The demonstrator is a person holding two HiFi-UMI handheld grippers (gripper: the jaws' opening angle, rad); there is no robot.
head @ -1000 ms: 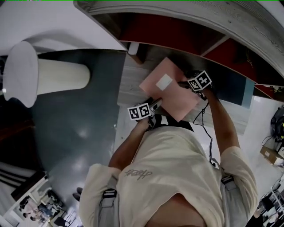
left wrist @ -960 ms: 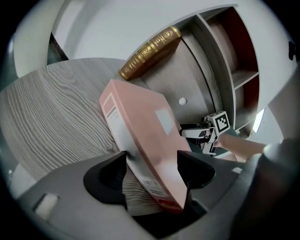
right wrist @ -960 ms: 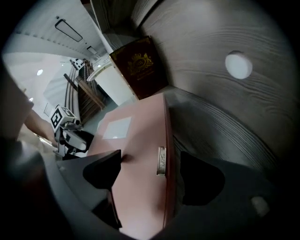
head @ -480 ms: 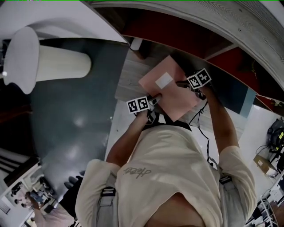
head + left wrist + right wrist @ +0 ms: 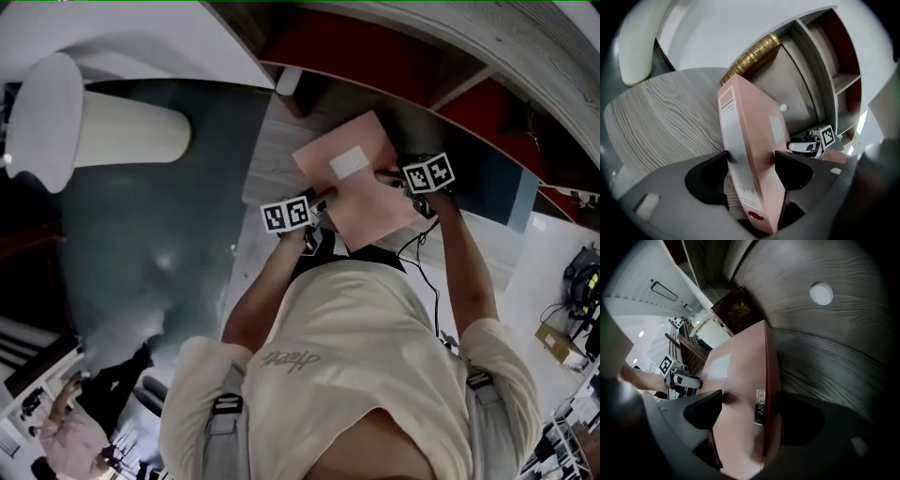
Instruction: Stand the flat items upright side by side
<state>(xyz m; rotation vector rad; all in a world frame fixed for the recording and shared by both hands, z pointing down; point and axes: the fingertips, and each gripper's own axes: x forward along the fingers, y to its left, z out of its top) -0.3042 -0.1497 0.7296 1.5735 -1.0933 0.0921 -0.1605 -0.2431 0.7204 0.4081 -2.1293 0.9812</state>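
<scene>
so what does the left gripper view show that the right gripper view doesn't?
Left only: the binder spine, with its label and finger hole, and gold lettering on the book spine.
Right only: the binder's metal clasp on its opening edge, and the gold crest on the book's cover.
Both: the left gripper and right gripper each clamp the binder, with the book behind it. The left jaws have just been closing on it.

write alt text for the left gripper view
The left tongs grip the spine end of a pink box file, their jaws having just closed further on it. Behind it are a grey wood tabletop and a brown book with a gold spine; the right tongs meet its far side.
</scene>
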